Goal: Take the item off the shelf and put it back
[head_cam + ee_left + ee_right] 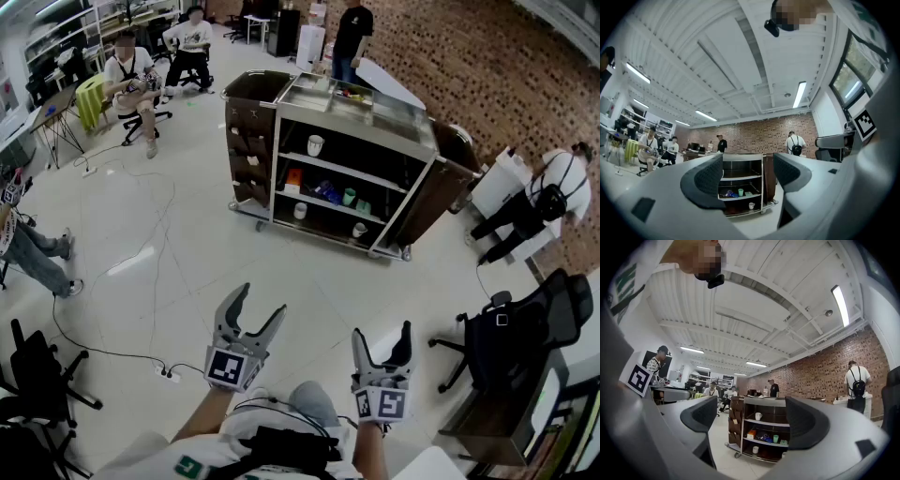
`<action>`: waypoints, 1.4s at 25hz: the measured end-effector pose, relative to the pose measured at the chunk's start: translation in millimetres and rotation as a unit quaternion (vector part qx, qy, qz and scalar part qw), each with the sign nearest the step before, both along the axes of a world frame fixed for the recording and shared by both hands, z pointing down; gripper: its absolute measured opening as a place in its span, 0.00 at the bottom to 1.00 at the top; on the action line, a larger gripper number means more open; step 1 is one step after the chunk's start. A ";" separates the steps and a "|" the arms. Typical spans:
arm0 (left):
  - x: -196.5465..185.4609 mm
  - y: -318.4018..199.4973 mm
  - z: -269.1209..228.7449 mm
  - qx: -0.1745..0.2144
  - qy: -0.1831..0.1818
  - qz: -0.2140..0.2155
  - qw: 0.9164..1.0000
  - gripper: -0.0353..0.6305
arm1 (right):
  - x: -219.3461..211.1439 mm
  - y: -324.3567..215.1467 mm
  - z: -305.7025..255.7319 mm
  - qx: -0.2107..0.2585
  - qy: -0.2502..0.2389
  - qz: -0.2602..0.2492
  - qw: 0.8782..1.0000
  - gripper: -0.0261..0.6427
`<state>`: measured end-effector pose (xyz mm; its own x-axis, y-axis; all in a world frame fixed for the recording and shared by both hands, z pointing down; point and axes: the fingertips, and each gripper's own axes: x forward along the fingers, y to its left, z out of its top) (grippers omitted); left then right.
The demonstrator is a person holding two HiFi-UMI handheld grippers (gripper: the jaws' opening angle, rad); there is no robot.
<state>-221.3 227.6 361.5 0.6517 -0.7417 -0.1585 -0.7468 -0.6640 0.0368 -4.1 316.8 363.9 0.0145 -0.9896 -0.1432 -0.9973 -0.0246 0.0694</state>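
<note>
- The left gripper (261, 302) is held low in front of the body. Its fingers stand apart, and nothing is held between them.
- The right gripper (382, 333) is held just beside it. Its fingers are likewise spread and empty.
- The shelf cart (405, 141) stands well apart from both grippers, across open floor. No item has been taken yet.
- All the items are on the cart: a white mug (315, 145) on the upper shelf, an orange box (294, 176) and a green cup (349, 196) on the middle shelf, and a white cup (300, 211) on the lowest. Which one is meant by the task cannot be told.
- Risk on approach: a floor cable (103, 352) and a power strip (169, 375) lie to the person's left. A trip is judged possible if the path is taken that way.
- Risk on reach: the shelves are recessed between uprights. A finger may be struck against a shelf edge if the gripper is brought in too high or off-line.
- Risk on grasp: the middle shelf is crowded. A neighbouring item may be knocked over if wide-spread fingers are entered beside the green cup.
- Risk on lift: the white mug looks round and smooth. It may slip or tip if it is gripped off-centre.
- Risk on return: the item may fall if it is released before it is fully seated on the shelf.
</note>
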 end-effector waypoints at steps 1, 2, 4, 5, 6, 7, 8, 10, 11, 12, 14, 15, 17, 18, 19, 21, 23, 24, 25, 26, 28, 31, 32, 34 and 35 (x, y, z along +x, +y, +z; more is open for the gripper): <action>-2.7 -3.8 14.3 0.006 -0.011 -0.002 1.000 0.54 | 6.5 -4.8 0.3 0.000 -0.007 0.003 1.000 0.74; -3.8 -7.5 25.2 0.009 -0.020 -0.003 1.000 0.54 | 12.9 -9.8 0.4 0.000 -0.014 0.005 1.000 0.74; 2.5 -16.1 29.9 -0.005 -0.020 -0.002 1.000 0.54 | 25.4 -22.1 0.4 0.003 -0.020 0.005 1.000 0.74; 8.0 -22.9 28.4 -0.015 -0.017 -0.003 1.000 0.54 | 31.6 -30.1 0.2 0.007 -0.020 0.004 1.000 0.74; 12.9 -31.7 28.5 -0.017 -0.017 -0.007 1.000 0.54 | 38.0 -39.1 0.0 0.010 -0.022 0.000 1.000 0.74; 17.3 -41.0 31.2 -0.013 -0.021 -0.013 1.000 0.54 | 44.8 -48.0 0.0 0.012 -0.025 -0.004 1.000 0.74; 22.1 -49.3 35.5 -0.005 -0.028 -0.021 0.999 0.54 | 52.3 -55.6 -0.1 0.014 -0.029 -0.009 0.999 0.74; 39.5 -61.2 39.8 0.005 -0.043 -0.034 0.999 0.54 | 70.8 -68.0 -1.4 0.019 -0.035 -0.018 0.999 0.74; 52.9 -65.8 39.1 0.007 -0.046 -0.037 0.998 0.54 | 82.0 -73.7 -2.1 0.021 -0.036 -0.022 0.999 0.74; 68.6 -69.4 36.9 0.009 -0.046 -0.037 0.998 0.54 | 94.4 -79.5 -2.6 0.024 -0.038 -0.025 0.999 0.74; 102.2 -72.9 26.8 0.009 -0.037 -0.028 0.999 0.54 | 118.7 -90.2 -1.7 0.027 -0.046 -0.027 0.998 0.74; 117.3 -73.0 20.0 0.002 -0.031 -0.021 0.999 0.54 | 129.0 -94.9 0.3 0.027 -0.051 -0.027 0.998 0.74; 138.3 -76.4 14.2 -0.007 -0.029 -0.014 0.999 0.54 | 145.9 -104.7 6.2 0.023 -0.060 -0.029 0.997 0.74; 145.0 -81.3 14.8 -0.008 -0.031 -0.014 0.999 0.54 | 152.9 -109.9 8.7 0.020 -0.064 -0.031 0.997 0.74; 149.6 -87.3 16.7 -0.007 -0.035 -0.015 0.999 0.54 | 159.0 -114.5 10.3 0.019 -0.067 -0.032 0.997 0.74; 154.3 -99.8 23.6 0.003 -0.048 -0.020 0.999 0.54 | 169.9 -121.6 13.2 0.014 -0.068 -0.031 0.997 0.74; 159.0 -112.5 26.9 0.016 -0.061 -0.019 0.998 0.54 | 180.4 -131.2 15.8 0.009 -0.073 -0.027 0.997 0.74; 162.2 -118.6 26.4 0.019 -0.065 -0.016 0.998 0.54 | 185.3 -137.2 16.5 0.008 -0.078 -0.024 0.997 0.74; 166.7 -124.0 23.3 0.018 -0.064 -0.011 0.998 0.54 | 189.5 -143.4 16.7 0.008 -0.083 -0.021 0.996 0.74; 171.0 -129.6 20.2 0.015 -0.061 -0.007 0.998 0.54 | 192.8 -149.7 16.5 0.010 -0.084 -0.017 0.996 0.74; 175.4 -145.4 21.5 0.014 -0.058 -0.003 0.998 0.54 | 196.7 -163.5 15.2 0.013 -0.079 -0.013 0.997 0.74; 179.6 -177.2 30.7 0.018 -0.056 0.001 0.998 0.54 | 201.0 -185.7 12.7 0.014 -0.069 -0.007 0.997 0.74; 182.6 -186.8 28.3 0.015 -0.050 0.004 0.999 0.54 | 201.8 -192.8 12.2 0.013 -0.068 -0.006 0.998 0.74; 184.9 -206.7 22.9 0.017 -0.041 0.007 0.999 0.54 | 201.6 -208.9 11.8 0.010 -0.064 -0.004 0.998 0.74; 184.7 -217.4 21.8 0.020 -0.039 0.008 0.999 0.54 | 201.4 -219.0 11.7 0.009 -0.062 -0.003 0.998 0.74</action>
<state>-36.6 10.2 383.3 0.6744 -0.7257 -0.1361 -0.7361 -0.6752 -0.0475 197.3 97.8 375.6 0.0272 -0.9871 -0.1578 -0.9983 -0.0188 -0.0547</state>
